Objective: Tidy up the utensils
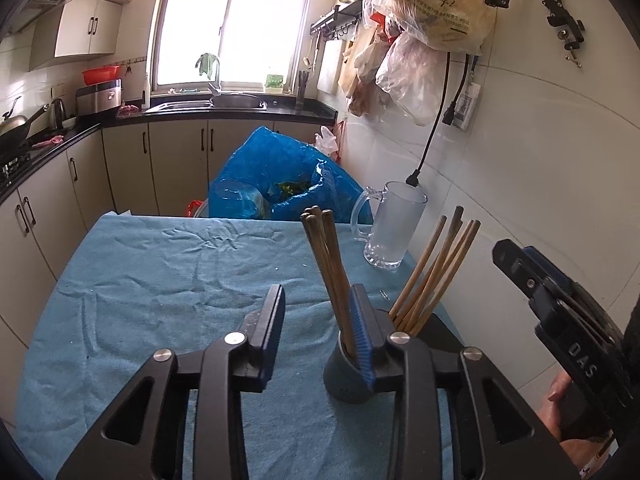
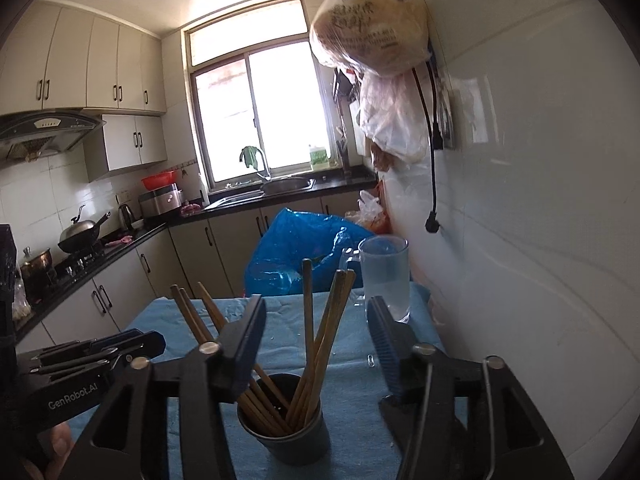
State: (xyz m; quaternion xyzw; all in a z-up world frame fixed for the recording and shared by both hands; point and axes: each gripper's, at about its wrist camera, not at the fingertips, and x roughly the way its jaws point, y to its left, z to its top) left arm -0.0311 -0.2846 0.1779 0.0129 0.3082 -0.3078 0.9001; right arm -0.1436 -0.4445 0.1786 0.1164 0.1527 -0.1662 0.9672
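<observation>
A dark grey cup point(image 2: 288, 440) stands on the blue cloth point(image 1: 160, 272) and holds several wooden chopsticks point(image 2: 308, 344). In the left wrist view the cup point(image 1: 340, 376) sits just left of my right finger, with chopsticks point(image 1: 326, 264) leaning out. My left gripper point(image 1: 320, 336) is open and empty beside the cup. My right gripper point(image 2: 316, 344) is open and empty, above and behind the cup. The right gripper's body point(image 1: 560, 320) shows at the right of the left wrist view; the left gripper point(image 2: 92, 356) shows at lower left of the right wrist view.
A frosted glass mug point(image 1: 390, 224) stands at the far right of the cloth by the white wall. A blue plastic bag point(image 1: 276, 176) sits behind the table. Bags hang on the wall point(image 1: 432, 4). Counters and sink point(image 1: 208, 104) lie beyond.
</observation>
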